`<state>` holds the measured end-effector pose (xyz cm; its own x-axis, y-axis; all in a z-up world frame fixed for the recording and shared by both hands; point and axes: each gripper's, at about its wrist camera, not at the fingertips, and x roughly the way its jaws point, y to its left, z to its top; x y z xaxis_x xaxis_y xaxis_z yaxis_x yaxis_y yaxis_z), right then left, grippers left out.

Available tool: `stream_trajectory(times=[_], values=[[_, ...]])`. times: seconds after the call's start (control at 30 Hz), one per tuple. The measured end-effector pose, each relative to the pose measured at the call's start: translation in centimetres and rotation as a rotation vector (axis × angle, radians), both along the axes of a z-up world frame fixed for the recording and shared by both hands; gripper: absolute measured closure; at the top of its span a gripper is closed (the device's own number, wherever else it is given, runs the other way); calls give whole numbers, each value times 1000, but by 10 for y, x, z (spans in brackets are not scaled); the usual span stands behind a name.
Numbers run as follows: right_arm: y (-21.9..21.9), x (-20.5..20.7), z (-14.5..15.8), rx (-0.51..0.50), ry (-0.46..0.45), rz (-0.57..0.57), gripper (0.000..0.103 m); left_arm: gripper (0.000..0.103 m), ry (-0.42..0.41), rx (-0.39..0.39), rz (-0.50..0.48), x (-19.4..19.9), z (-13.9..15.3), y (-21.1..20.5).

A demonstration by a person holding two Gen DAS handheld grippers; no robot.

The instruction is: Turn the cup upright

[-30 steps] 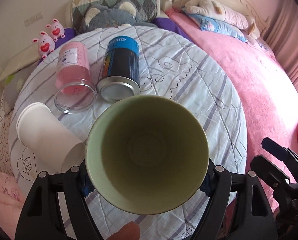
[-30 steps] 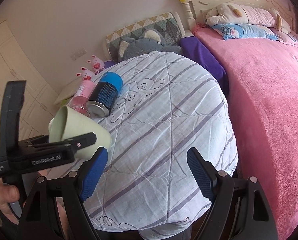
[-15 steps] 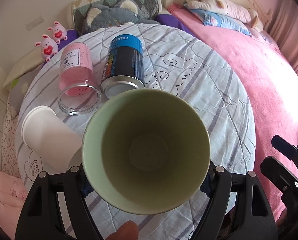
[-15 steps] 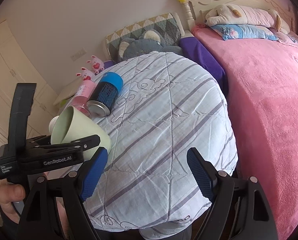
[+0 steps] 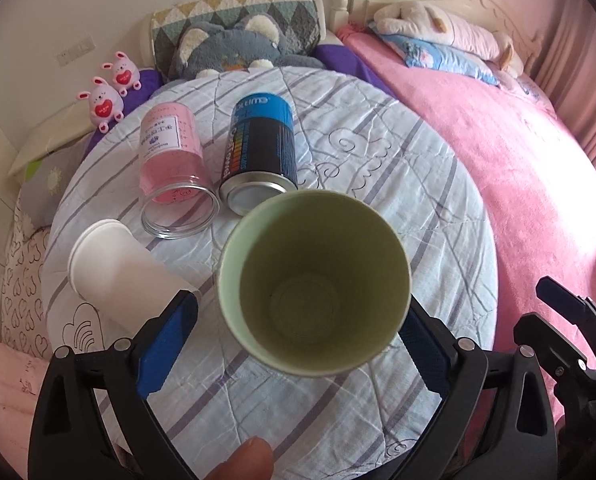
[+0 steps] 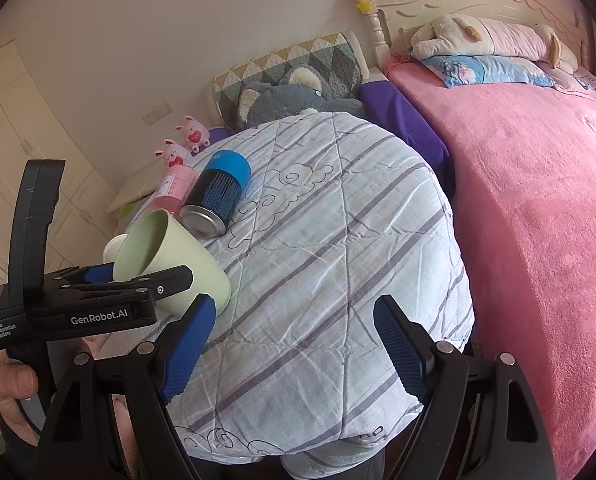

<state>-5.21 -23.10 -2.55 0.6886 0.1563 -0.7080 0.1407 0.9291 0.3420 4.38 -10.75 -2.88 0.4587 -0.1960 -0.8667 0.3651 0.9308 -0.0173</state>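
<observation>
A pale green cup stands nearly upright on the round striped table, mouth tilted toward the camera. My left gripper is open, its blue pads apart from the cup on both sides. In the right wrist view the green cup stands at the table's left edge with the left gripper around it. My right gripper is open and empty over the table's near edge.
A white paper cup, a clear glass with pink contents and a blue-black can lie on their sides behind and left of the green cup. A pink bed lies to the right. Plush toys sit behind the table.
The left gripper has opened and let go of the green cup, which now rests on the table. The right gripper has stayed in place.
</observation>
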Motion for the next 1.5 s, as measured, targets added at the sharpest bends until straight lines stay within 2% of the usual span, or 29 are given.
stream_trajectory(times=[0.2, 0.3, 0.43, 0.53, 0.77, 0.9, 1.2, 1.5], values=[[8, -13, 23, -31, -67, -17, 20, 0, -84, -90, -21, -25, 33, 18], [19, -21, 39, -68, -114, -18, 20, 0, -173, -115, -12, -49, 55, 40], [49, -35, 65, -155, -190, 18, 20, 0, -317, -34, 89, -82, 71, 75], [78, -44, 79, -215, -222, 62, 20, 0, -370, 16, 160, -105, 76, 99], [138, -66, 86, -265, -215, 135, 20, 0, -371, 62, 293, -148, 78, 143], [157, -80, 81, -296, -195, 157, 20, 0, -380, 45, 308, -169, 80, 154], [153, -102, 95, -308, -229, 104, 20, 0, -424, 27, 287, -190, 91, 151], [155, -105, 98, -308, -232, 101, 20, 0, -429, 25, 277, -194, 93, 147]])
